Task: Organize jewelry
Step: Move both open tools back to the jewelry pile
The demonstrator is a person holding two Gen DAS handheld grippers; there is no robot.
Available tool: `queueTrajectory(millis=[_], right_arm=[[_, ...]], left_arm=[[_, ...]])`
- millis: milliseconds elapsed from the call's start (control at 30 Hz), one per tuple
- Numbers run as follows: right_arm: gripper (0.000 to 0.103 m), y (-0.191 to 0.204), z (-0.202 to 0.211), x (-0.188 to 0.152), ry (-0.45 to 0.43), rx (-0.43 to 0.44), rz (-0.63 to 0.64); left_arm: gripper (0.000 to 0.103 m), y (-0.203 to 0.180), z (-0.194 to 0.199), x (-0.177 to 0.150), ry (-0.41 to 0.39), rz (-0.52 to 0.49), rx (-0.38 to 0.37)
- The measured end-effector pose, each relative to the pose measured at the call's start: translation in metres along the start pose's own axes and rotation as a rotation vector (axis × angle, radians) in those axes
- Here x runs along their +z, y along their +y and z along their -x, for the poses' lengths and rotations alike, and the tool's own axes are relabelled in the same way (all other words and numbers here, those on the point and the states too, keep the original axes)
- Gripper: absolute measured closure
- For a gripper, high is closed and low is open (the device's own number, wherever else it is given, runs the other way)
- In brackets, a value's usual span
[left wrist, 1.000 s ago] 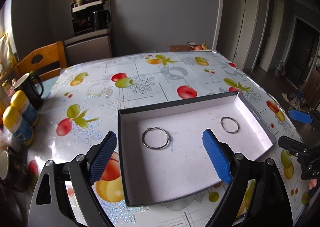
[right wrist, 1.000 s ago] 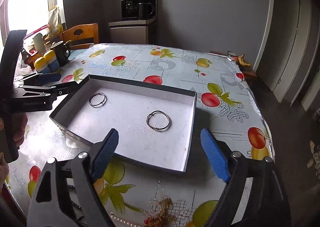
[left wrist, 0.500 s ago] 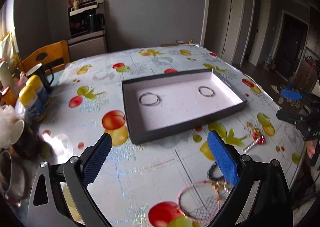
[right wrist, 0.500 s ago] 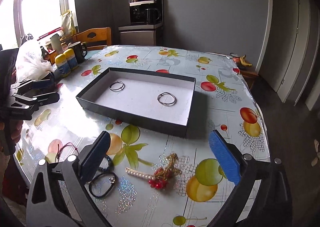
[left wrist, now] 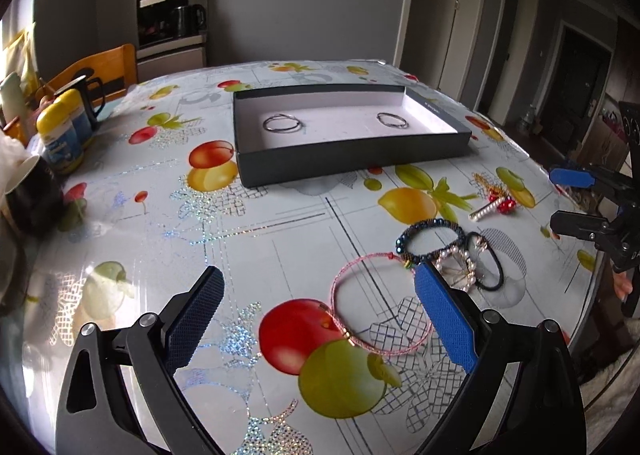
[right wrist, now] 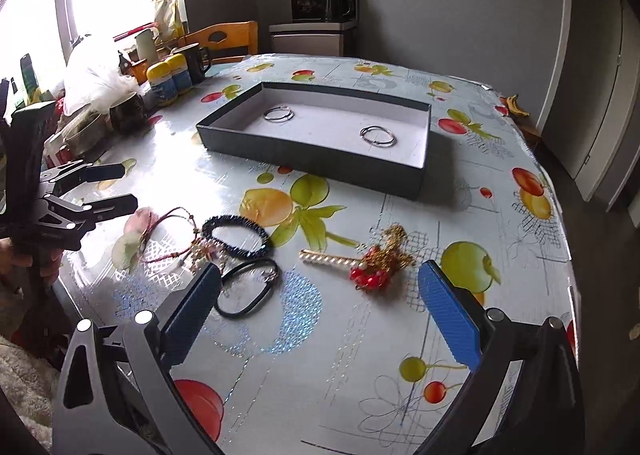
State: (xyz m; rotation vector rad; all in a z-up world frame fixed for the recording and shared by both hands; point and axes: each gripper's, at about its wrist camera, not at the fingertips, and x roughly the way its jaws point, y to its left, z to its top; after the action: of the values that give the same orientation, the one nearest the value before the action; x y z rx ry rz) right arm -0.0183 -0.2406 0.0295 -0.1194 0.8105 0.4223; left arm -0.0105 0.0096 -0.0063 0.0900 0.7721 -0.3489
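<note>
A dark shallow box (left wrist: 352, 159) (right wrist: 316, 159) with a white floor holds two silver rings (left wrist: 283, 123) (left wrist: 393, 120), also seen in the right wrist view (right wrist: 279, 114) (right wrist: 377, 135). Loose jewelry lies near the table's front edge: a pink cord bracelet (left wrist: 352, 331) (right wrist: 168, 231), a dark bead bracelet (left wrist: 430, 241) (right wrist: 236, 235), a black hair tie (left wrist: 490, 265) (right wrist: 248, 289), a pearl clip (left wrist: 486, 211) (right wrist: 328, 258) and a red-and-gold ornament (right wrist: 384, 255). My left gripper (left wrist: 316, 319) (right wrist: 108, 191) is open and empty over the pink bracelet. My right gripper (right wrist: 320, 315) (left wrist: 568, 201) is open and empty above the hair tie and clip.
Fruit-print tablecloth (left wrist: 280, 215). At the left stand yellow-capped bottles (left wrist: 60, 131) (right wrist: 168, 79), dark mugs (left wrist: 90, 95) (right wrist: 196, 61), a white bag (right wrist: 96, 71). A wooden chair (left wrist: 104, 71) and a coffee machine cabinet (right wrist: 316, 15) stand behind the table.
Both grippers have pulled back from over the box toward the table's front edge. The loose jewelry has come into view beneath them. Both stay open and empty.
</note>
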Motion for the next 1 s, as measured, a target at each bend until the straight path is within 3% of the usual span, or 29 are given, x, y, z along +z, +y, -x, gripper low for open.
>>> queueTrajectory(millis=[167, 400, 633, 800, 933, 1000], right_arm=[[0.006, 0.015, -0.011, -0.012, 0.038, 0.041, 0.019], [0.006, 0.021, -0.02, -0.02, 0.063, 0.061, 0.032], [0.011, 0.016, -0.026, -0.019, 0.078, 0.07, -0.01], [0.019, 0.02, -0.024, -0.015, 0.069, 0.078, -0.002], [0.025, 0.03, -0.025, -0.011, 0.061, 0.131, 0.026], [0.027, 0.035, -0.028, -0.008, 0.065, 0.153, 0.034]], left_arm=[[0.005, -0.018, -0.009, -0.011, 0.052, -0.052, -0.076], [0.006, -0.025, -0.013, -0.014, 0.058, -0.09, -0.062], [0.01, -0.024, -0.032, 0.003, 0.074, -0.13, -0.024], [0.038, -0.025, -0.05, 0.007, 0.132, -0.185, -0.005], [0.044, -0.022, -0.053, 0.009, 0.127, -0.188, -0.035], [0.061, -0.021, -0.053, 0.009, 0.125, -0.188, -0.05]])
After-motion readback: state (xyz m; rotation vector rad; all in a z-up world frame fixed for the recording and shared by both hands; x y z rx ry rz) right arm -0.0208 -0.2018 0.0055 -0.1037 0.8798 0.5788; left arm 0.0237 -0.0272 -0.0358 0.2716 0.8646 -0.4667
